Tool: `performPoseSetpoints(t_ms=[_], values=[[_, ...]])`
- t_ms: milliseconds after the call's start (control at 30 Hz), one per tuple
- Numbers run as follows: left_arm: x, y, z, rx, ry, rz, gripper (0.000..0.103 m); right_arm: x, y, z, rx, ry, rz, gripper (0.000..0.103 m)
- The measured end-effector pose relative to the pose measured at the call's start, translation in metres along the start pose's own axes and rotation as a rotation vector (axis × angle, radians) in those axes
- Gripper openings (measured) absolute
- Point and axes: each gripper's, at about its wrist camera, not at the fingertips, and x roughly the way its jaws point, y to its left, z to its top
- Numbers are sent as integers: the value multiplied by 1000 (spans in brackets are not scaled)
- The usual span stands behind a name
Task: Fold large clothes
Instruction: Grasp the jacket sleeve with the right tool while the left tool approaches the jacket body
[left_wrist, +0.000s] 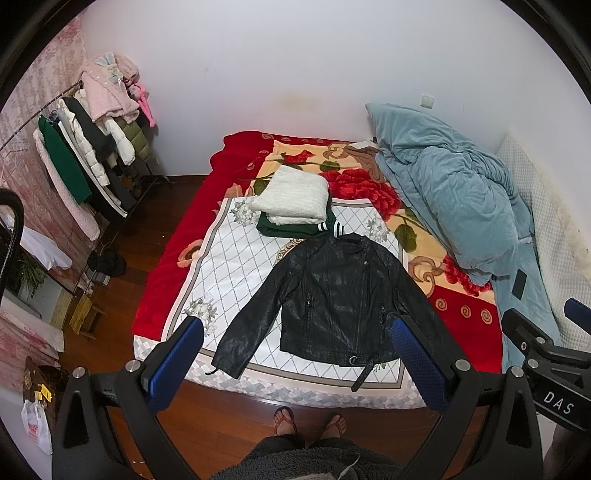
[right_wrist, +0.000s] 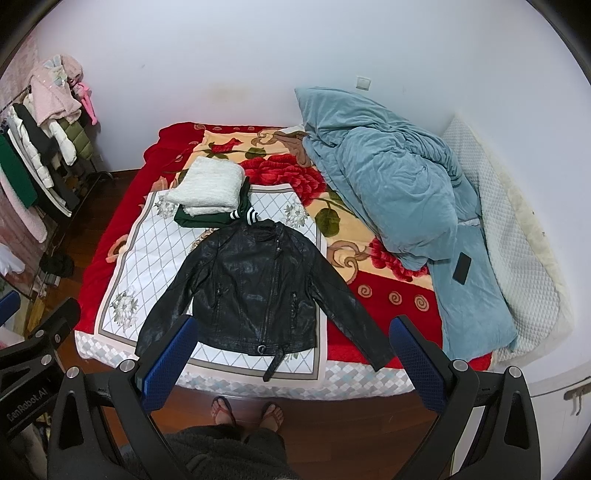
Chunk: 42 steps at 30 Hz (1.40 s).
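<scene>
A black jacket (left_wrist: 332, 299) lies flat and face up on the bed (left_wrist: 159, 295), collar toward the wall, both sleeves spread outward and down, its belt end (left_wrist: 364, 373) trailing past the hem toward the bed's near edge; it rests mostly on a white diamond-patterned sheet (left_wrist: 229, 266) laid over a red floral blanket (left_wrist: 369, 188); in the right wrist view the jacket (right_wrist: 255, 291) shows the same lie, with one sleeve reaching onto the red blanket. Just behind the collar sits a stack: a folded white knit (left_wrist: 291, 199) on top of a folded green garment (left_wrist: 288, 227) with striped cuffs. A rumpled blue duvet (left_wrist: 454, 199) fills the far side of the bed, with a dark phone (left_wrist: 519, 282) lying on it. The left gripper (left_wrist: 295, 354) hangs above the bed's near edge, its blue pads spread wide, holding nothing; the right gripper (right_wrist: 291, 354) is likewise spread wide and empty, clear of the jacket. A clothes rack (left_wrist: 92, 155) hung with coats stands by the wall to the left; the person's feet (left_wrist: 310, 424) in sandals stand on the wooden floor (left_wrist: 147, 229) at the foot of the bed.
</scene>
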Motion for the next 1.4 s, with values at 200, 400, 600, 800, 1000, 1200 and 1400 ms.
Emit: performPoseSetpoints(t_ms=[200, 400, 600, 800, 1000, 1200, 1400], values=[[-2, -2, 2, -1, 1, -2, 103, -2, 6, 3, -3, 0, 1, 103], [0, -4, 8, 1, -7, -2, 103, -1, 10, 4, 7, 9, -6, 103], [41, 2, 21, 10, -23, 19, 103, 47, 15, -9, 69, -3, -5, 103], [109, -1, 19, 95, -60, 91, 103, 145, -23, -37, 306, 119, -32, 83], [203, -26, 16, 149, -5, 157, 103, 263, -108, -87, 628, 259, 2, 61], [316, -61, -2, 147, 153, 252, 103, 409, -198, -165, 930, 392, 106, 55], [419, -99, -29, 166, 305, 295, 103, 539, -258, -226, 1085, 480, 123, 56]])
